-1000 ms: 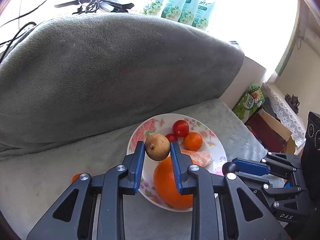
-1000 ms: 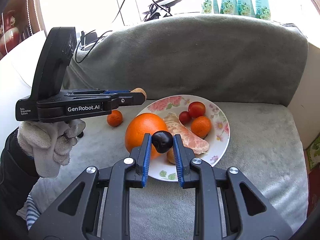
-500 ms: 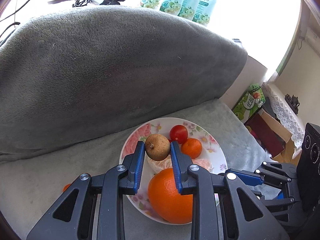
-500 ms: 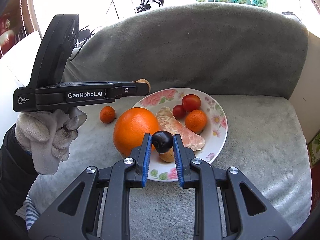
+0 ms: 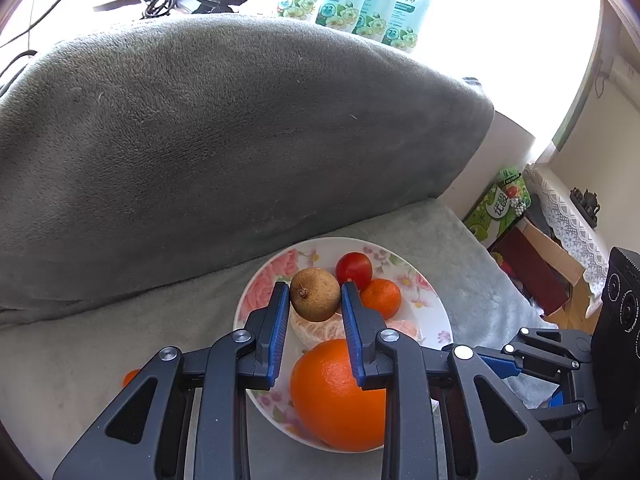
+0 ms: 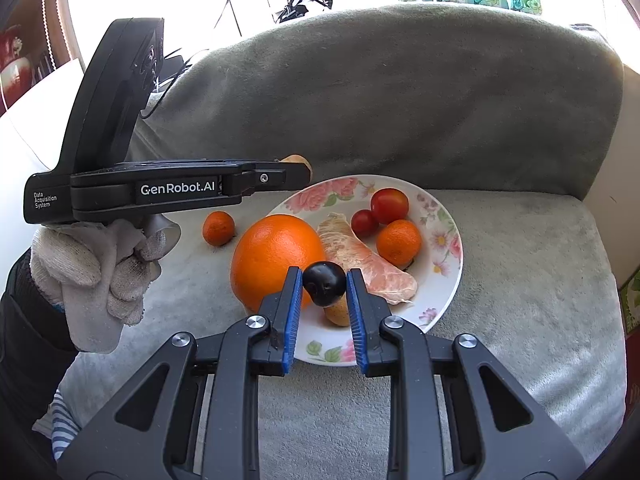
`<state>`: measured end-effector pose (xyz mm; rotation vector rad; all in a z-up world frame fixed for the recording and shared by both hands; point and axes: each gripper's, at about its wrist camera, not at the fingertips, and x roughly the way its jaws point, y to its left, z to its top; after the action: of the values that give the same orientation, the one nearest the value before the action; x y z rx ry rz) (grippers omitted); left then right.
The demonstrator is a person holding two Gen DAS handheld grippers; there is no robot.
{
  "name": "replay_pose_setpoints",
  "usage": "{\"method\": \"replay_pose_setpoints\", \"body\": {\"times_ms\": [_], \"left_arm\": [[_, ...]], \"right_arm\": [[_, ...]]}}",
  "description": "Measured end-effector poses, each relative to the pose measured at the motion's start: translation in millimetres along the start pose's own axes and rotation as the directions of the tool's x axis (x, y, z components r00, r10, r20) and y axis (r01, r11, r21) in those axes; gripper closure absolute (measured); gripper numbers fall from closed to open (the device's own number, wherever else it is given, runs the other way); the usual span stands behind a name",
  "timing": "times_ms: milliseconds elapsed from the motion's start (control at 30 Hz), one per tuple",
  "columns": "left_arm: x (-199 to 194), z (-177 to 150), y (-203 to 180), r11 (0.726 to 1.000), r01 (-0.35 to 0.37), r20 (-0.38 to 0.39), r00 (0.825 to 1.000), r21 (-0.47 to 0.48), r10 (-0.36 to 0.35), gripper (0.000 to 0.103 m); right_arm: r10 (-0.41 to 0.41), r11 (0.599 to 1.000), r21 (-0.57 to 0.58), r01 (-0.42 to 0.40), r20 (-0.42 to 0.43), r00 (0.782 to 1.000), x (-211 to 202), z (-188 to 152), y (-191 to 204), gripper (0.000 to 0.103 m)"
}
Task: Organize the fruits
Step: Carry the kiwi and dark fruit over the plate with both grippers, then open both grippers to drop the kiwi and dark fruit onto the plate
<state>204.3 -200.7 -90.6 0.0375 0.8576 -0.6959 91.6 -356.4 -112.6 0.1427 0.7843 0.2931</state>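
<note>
My left gripper is shut on a small brown round fruit and holds it above the far left part of the floral plate. My right gripper is shut on a dark cherry over the plate's near edge. On the plate lie a big orange, a peeled citrus segment, two red tomatoes, a small mandarin and a tan fruit. Another small mandarin rests on the cushion left of the plate.
The plate sits on a grey sofa seat with a thick grey backrest behind it. A gloved hand carries the left gripper. Cables and pale green packs lie on the ledge behind. Boxes stand right of the sofa.
Both views have slid slightly over the plate: in the left view the plate moved down and left under the brown fruit. Both grips are unchanged.
</note>
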Motion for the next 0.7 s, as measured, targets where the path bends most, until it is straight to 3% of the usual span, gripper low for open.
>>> {"method": "replay_pose_setpoints", "body": {"times_ms": [67, 133, 200, 267, 367, 433, 567, 700], "left_arm": [[-1, 0, -1, 1.000, -0.001, 0.004, 1.000, 0.000, 0.001, 0.067], [-3, 1, -1, 1.000, -0.001, 0.007, 1.000, 0.000, 0.001, 0.065], [-4, 1, -2, 1.000, -0.004, 0.009, 1.000, 0.003, 0.004, 0.065], [-5, 1, -3, 1.000, -0.006, 0.011, 1.000, 0.009, 0.006, 0.064], [-7, 0, -6, 1.000, -0.007, 0.017, 1.000, 0.018, 0.007, 0.052], [-8, -1, -8, 1.000, -0.007, 0.021, 1.000, 0.024, 0.007, 0.050], [-11, -1, -10, 0.999, -0.024, 0.033, 0.999, 0.027, 0.023, 0.032], [-12, -2, -11, 0.999, -0.026, 0.035, 0.999, 0.022, 0.025, 0.032]], "right_arm": [[-0.002, 1.000, -0.005, 0.002, 0.002, 1.000, -1, 0, 1, 0.078], [-0.006, 1.000, -0.008, 0.006, 0.008, 1.000, -2, 1, 2, 0.065], [-0.012, 1.000, -0.014, 0.012, 0.022, 1.000, -4, 1, 3, 0.045], [-0.010, 1.000, -0.018, 0.011, 0.026, 1.000, -7, 1, 5, 0.043], [-0.010, 1.000, -0.020, 0.011, 0.032, 0.999, -9, 1, 7, 0.033], [-0.010, 1.000, -0.019, 0.011, 0.040, 0.999, -10, 0, 8, 0.027], [-0.007, 1.000, -0.013, 0.007, 0.043, 0.999, -12, 0, 8, 0.016], [-0.010, 1.000, -0.019, 0.011, 0.037, 0.999, -12, -1, 11, 0.015]]}}
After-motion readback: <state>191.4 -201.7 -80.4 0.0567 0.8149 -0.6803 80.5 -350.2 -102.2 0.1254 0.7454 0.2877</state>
